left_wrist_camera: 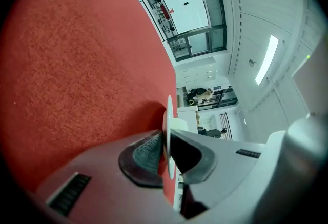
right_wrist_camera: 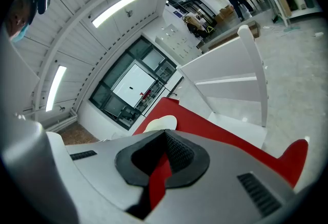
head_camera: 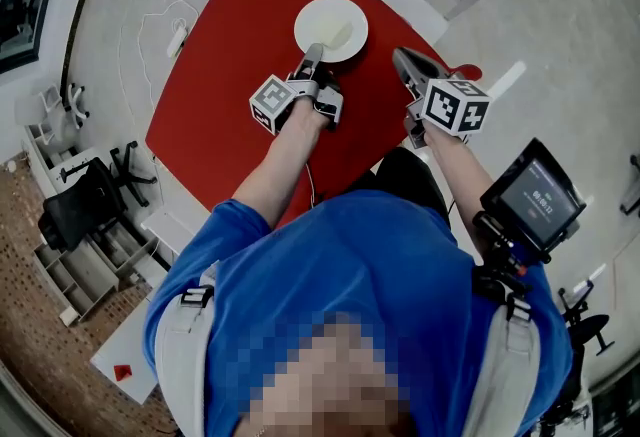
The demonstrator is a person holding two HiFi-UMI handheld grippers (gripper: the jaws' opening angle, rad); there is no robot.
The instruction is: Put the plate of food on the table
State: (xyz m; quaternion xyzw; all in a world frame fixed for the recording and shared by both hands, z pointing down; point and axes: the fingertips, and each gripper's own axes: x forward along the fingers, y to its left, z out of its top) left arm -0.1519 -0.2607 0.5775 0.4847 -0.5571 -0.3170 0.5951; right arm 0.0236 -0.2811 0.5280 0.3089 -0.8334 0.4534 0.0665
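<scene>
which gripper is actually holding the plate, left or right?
The left gripper: its jaws are clamped on the rim of the white plate. The right gripper is shut with nothing between its jaws.

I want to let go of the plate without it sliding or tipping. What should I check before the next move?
1. Left hand-held gripper shut on the rim of the plate: ok.
2. Whole plate over the red table: ok.
3. Plate resting flat on the table: cannot tell.
4. Right hand-held gripper empty and clear of the plate: ok.
5. Food settled on the plate: cannot tell, only a pale patch shows.
</scene>
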